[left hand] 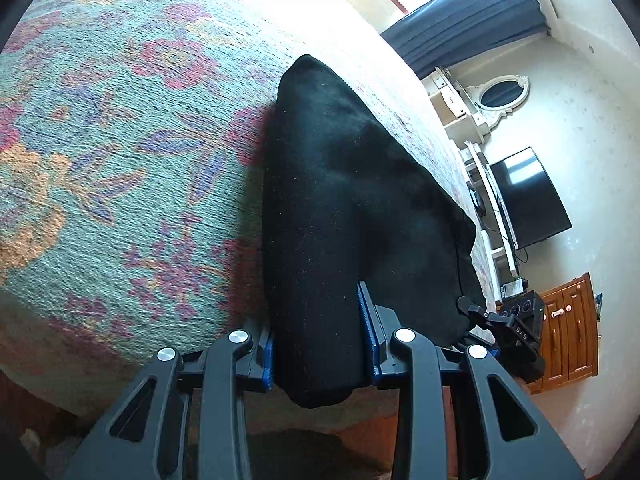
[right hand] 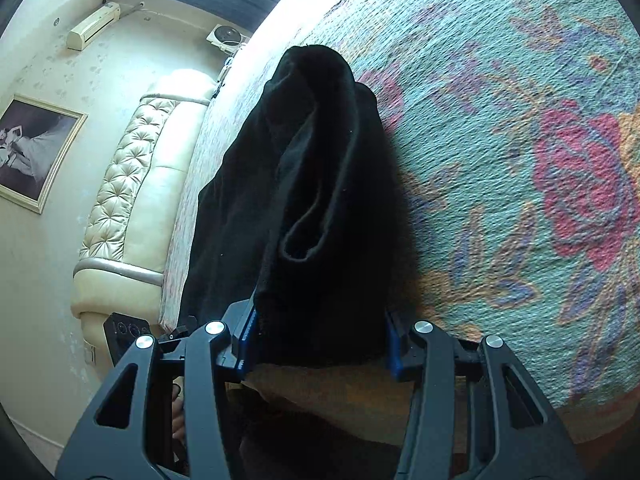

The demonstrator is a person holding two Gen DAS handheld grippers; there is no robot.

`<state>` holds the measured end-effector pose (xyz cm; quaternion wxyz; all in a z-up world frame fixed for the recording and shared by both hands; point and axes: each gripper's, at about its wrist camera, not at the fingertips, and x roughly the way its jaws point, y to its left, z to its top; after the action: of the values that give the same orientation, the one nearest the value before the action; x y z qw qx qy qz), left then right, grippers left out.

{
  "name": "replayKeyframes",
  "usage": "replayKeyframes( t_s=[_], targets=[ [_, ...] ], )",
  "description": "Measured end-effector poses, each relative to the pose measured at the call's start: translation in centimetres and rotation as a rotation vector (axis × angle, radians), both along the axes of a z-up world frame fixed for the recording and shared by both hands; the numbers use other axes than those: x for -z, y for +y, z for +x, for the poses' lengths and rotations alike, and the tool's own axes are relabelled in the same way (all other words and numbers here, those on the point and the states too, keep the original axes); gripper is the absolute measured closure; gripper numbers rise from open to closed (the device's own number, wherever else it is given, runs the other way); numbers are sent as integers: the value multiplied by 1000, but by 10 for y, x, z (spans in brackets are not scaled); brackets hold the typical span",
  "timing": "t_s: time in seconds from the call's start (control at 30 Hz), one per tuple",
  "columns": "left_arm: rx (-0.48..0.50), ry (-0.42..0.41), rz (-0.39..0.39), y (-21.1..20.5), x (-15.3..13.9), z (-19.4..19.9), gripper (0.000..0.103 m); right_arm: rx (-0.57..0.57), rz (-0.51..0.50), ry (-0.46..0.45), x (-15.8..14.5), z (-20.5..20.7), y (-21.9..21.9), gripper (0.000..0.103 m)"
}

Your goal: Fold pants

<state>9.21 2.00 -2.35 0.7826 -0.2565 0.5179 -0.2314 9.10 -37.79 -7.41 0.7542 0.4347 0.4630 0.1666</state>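
Black pants carried above the floral bedspread

The pants (left hand: 360, 208) hung bunched over the bedspread (left hand: 120, 160) (near its edge), the left gripper (left hand: 322, 354) and right gripper (right hand: 320, 344) each pinching thick cloth; keeping both ends level and taut would likely lay the fold flat.
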Motion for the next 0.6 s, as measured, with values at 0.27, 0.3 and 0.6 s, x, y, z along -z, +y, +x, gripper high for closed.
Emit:
replayKeyframes(
  t_s=[0.27,0.3,0.6],
  targets=[
    [-35,-1,-11,24,5,-12,70,-37,-18,10,-6,12,26,55],
    [-39,-2,-11,26,5,-13,70,-41,-20,11,-6,13,29,55],
    [-80,0,-24,43,5,-22,70,-73,-23,11,-7,18,50,55]
  ],
)
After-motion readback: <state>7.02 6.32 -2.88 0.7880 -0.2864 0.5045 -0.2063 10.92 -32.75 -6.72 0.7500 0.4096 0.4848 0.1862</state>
